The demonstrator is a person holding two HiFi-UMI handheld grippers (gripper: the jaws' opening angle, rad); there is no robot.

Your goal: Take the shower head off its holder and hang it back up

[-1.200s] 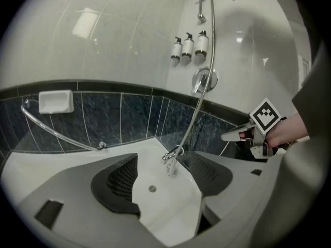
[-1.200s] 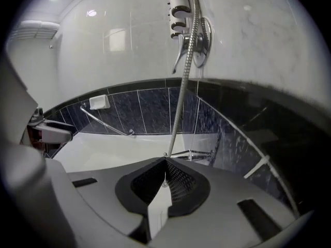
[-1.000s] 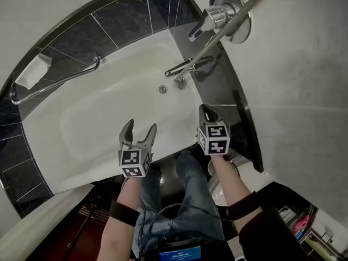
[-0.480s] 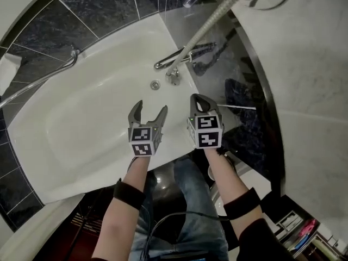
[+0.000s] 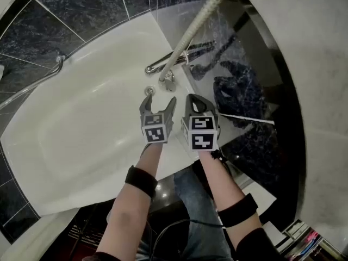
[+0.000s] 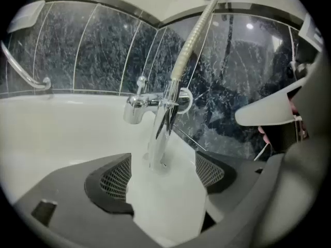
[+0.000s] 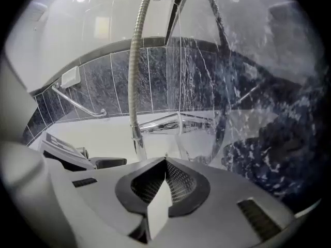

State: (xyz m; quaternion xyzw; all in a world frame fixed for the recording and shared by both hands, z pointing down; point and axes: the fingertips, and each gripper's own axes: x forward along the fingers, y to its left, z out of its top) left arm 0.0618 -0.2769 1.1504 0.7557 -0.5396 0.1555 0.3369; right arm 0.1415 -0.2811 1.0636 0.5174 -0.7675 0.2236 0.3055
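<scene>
Bathtub (image 5: 76, 140), one white basin, fills most of your head view, with dark marble tiles (image 5: 87, 4) behind it and a dark marble ledge (image 5: 244, 97) along its right side. Your two forearms (image 5: 138, 194) reach forward over its near rim, side by side, with both claws tilted down toward the tap end. Open basin lies to the left of your left claw (image 5: 159, 101). Your right claw (image 5: 194, 98) sits close beside it, nearer the ledge. One shower hose (image 5: 198, 23) climbs from the tap past the top edge, and the shower head itself is out of view. One grab rail (image 5: 32, 86) runs along the far left. One tap (image 5: 179, 58) stands just ahead of the claws. Your left claw has just been opening and gapes wide, with nothing between its pads. Your right claw is pressed closed and empty.
</scene>
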